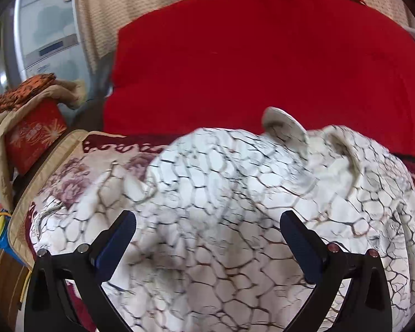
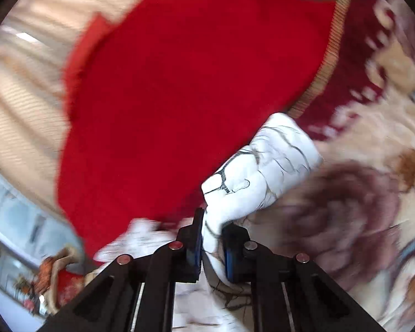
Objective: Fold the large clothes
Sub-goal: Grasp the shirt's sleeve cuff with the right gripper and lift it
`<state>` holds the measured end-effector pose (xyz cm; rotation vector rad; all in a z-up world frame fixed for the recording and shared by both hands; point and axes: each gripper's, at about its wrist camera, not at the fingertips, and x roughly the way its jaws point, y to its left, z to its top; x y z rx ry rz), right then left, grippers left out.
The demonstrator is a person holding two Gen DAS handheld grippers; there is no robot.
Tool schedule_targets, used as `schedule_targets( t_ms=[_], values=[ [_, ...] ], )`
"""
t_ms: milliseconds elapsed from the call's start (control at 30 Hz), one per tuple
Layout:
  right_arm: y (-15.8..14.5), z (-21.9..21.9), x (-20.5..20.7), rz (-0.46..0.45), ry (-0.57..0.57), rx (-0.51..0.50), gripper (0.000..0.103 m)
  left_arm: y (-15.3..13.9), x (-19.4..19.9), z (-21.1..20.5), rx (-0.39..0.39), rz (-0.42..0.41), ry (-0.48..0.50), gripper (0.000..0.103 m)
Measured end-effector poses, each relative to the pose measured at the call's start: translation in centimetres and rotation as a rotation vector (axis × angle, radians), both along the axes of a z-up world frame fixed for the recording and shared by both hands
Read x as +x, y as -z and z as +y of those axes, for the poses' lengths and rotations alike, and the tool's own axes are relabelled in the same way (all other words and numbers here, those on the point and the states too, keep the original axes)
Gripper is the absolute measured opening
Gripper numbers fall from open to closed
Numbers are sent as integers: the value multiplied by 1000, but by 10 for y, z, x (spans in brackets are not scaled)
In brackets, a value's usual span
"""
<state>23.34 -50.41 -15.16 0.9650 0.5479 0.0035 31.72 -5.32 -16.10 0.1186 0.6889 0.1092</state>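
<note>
My right tongs [image 2: 211, 238] are clamped on a bunched fold of the white crackle-print garment [image 1: 235, 207]. Left tongs [image 1: 207, 229] spread wide, nothing between them, hovering over the garment. It's heaped on the floral blanket [image 2: 373, 152], with the red blanket [image 1: 262, 63] behind. Right view's blurred.

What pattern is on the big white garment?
Dark crackle lines like a net on the white garment, clearest in the left wrist view.

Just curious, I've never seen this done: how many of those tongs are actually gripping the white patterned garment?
1. The right tongs pinch a fold of the white garment. The left tongs hang open over it, gripping nothing.
</note>
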Motion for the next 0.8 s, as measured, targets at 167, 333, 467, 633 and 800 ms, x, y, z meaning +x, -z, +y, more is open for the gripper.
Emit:
schedule_targets(
  t_ms=[167,333,467,633,800],
  values=[
    [-65,72,-17,-205,-106,-8,13,-7,-5,32,-17,-28,-67,103],
    [-87,157,-6,-299,-267,-15,13,-15,-14,78,-50,-58,-159,103],
    [-72,231,23,-261,-408,-16,13,-14,-17,114,-113,-50,-228,103],
    [-24,309,46,-104,-559,-65,20,-13,-20,147,-178,-49,-291,103],
    [13,357,42,13,-745,-84,86,-13,-23,154,-202,-38,-264,103]
  ],
)
